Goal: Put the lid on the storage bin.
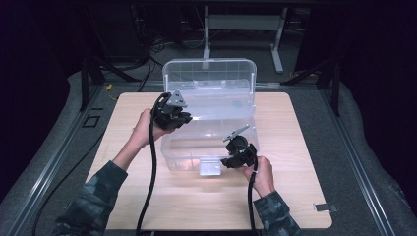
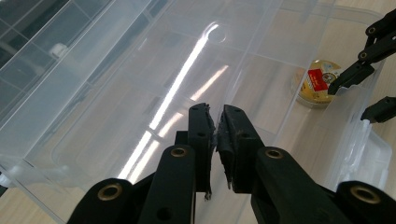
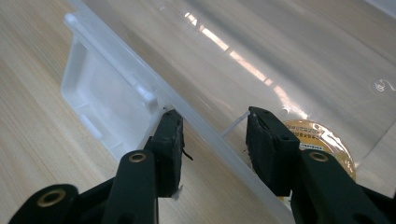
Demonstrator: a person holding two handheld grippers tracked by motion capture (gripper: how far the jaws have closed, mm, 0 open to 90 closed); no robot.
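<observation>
At the near edge of the clear plastic box [image 1: 209,147], the right gripper [image 1: 238,156] straddles the front wall [image 3: 205,133], jaws spread, one pad outside by the white latch [image 3: 105,100], one inside; whether the pads press the wall I cannot tell. Inside the box, a round yellow tin [image 2: 320,83] lies on the floor just beyond. Farther back, the left gripper [image 1: 181,117] hovers at the box's left rim, jaws pressed together, empty. Behind, the lid [image 1: 209,78] stands upright on the wooden table [image 1: 295,147].

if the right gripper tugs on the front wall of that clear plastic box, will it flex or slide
The clear plastic box looks thin-walled, so its rim would probably flex. Holding just a small round tin, it seems light and may slide on the smooth wooden table. The raised lid might tip it backward.
</observation>
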